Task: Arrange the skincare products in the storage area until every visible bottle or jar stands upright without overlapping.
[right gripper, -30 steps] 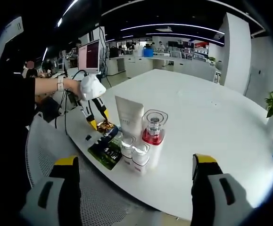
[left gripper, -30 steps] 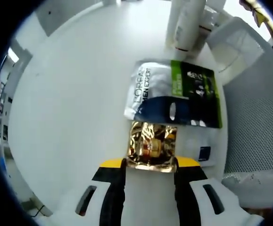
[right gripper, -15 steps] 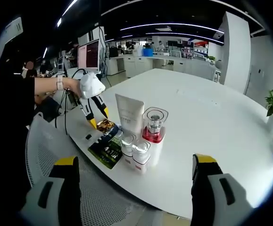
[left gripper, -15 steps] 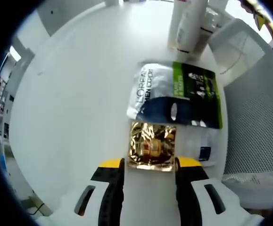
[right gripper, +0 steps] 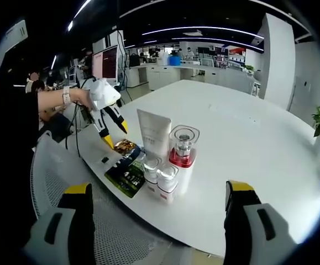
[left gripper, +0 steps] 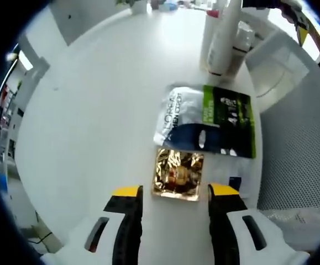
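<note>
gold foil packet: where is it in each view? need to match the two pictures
Left gripper view: the gold foil packet lies low in the middle, just ahead of the open left claw.
Right gripper view: it lies left of centre on the white table, just below the left claw's tips.
Shared landmark: the green and black sachet beside the packet.

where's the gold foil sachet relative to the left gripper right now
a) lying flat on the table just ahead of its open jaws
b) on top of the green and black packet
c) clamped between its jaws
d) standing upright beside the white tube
a: in the left gripper view the gold foil sachet lies flat on the white table, just beyond the left gripper, whose yellow-tipped jaws stand apart on either side without touching it.
</note>
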